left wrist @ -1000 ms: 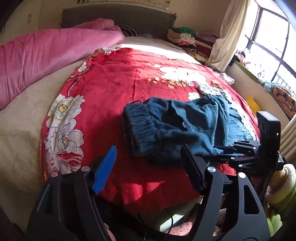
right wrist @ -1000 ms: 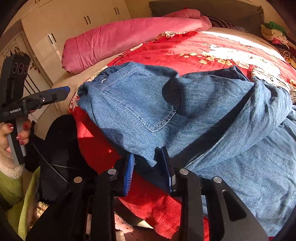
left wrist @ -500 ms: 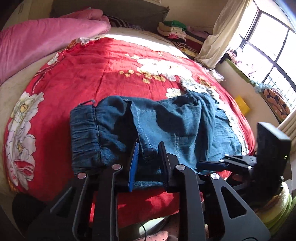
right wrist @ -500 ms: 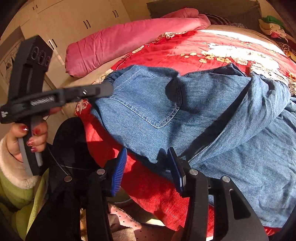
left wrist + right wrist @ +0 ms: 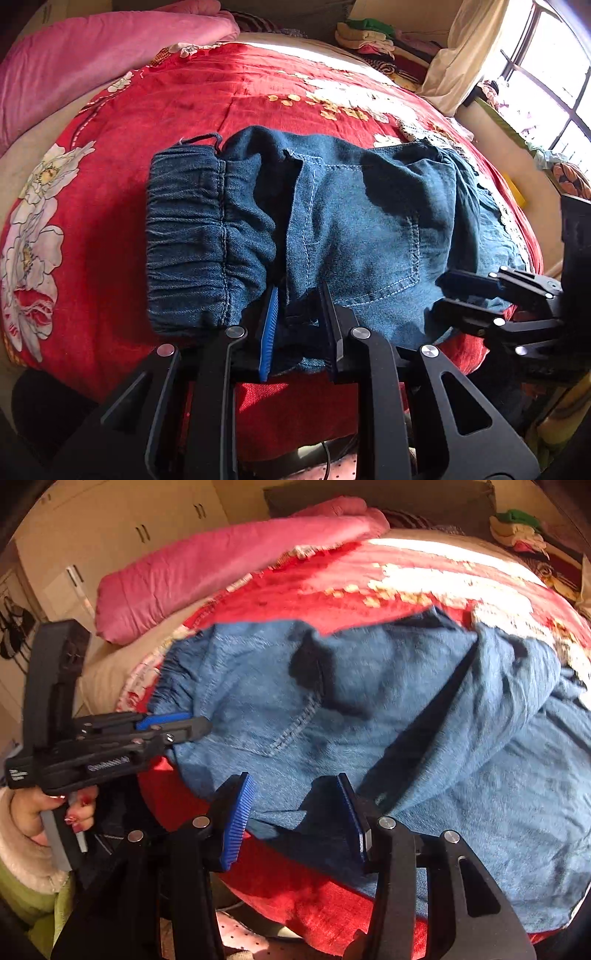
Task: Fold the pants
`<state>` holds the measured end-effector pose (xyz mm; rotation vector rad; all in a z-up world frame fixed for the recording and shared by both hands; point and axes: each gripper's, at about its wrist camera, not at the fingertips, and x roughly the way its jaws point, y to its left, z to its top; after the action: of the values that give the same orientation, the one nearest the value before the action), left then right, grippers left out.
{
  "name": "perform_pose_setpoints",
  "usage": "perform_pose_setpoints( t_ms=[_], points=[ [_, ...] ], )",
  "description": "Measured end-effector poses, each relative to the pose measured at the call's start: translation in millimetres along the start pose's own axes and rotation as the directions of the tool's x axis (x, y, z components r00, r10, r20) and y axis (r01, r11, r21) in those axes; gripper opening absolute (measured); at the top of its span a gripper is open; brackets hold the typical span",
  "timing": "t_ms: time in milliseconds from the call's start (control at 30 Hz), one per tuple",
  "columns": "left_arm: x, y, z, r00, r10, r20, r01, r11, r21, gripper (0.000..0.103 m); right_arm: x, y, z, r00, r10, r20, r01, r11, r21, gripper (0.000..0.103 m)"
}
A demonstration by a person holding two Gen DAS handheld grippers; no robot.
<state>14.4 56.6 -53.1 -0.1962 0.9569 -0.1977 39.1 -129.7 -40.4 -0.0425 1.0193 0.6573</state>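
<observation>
Pants (image 5: 369,221) lie crosswise on the bed (image 5: 184,96), near hem inside both tongs: left tongs (image 5: 299,317) pinching it by the waistband, right tongs (image 5: 295,812) agape.

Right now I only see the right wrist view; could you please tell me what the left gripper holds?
Observer: The left gripper is closed on a fold of the pants, just right of the waistband.
Operator: How does the waistband lie?
Observer: Gathered on the red bedspread, a small loop at its far corner.
Operator: And my gripper?
Observer: The right gripper straddles the near edge, open, beside the back pocket.
</observation>
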Motion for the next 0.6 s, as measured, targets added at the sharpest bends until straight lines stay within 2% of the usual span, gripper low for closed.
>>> perform_pose_setpoints(
  t_ms=[167,333,367,433,567,600],
  points=[
    [12.3,-1.3,1.6,1.0,0.008,0.007,-0.008,1.0,0.01,0.015,14.3,-14.6,-2.6,0.999,0.036,0.002,-0.036,0.998,0.052,0.045],
    [-0.3,-5.6,2.6,1.0,0.0,0.026,0.0,1.0,0.006,0.016,-10.1,-17.1,-2.9,0.994,0.096,0.05,-0.1,0.992,0.078,0.044],
    [-6.2,-7.5,3.3,0.999,-0.011,0.031,0.011,1.0,0.002,0.018,-19.7,-18.4,-1.7,0.992,0.102,0.074,-0.108,0.991,0.081,0.045],
    [-18.6,-12.7,7.2,0.998,-0.039,0.047,0.039,0.999,-0.005,0.035,-39.1,-23.3,1.9,0.989,0.086,0.119,-0.098,0.99,0.097,0.049],
    [-36.6,-35.6,19.0,0.994,-0.062,0.088,0.059,0.997,0.039,0.044,-68.2,-41.6,9.2,0.98,0.043,0.192,-0.071,0.987,0.142,0.057],
    [-38.3,-41.0,21.9,0.992,-0.078,0.095,0.073,0.996,0.047,0.049,-73.2,-46.7,10.6,0.979,0.024,0.203,-0.055,0.987,0.15,0.058]
  ],
)
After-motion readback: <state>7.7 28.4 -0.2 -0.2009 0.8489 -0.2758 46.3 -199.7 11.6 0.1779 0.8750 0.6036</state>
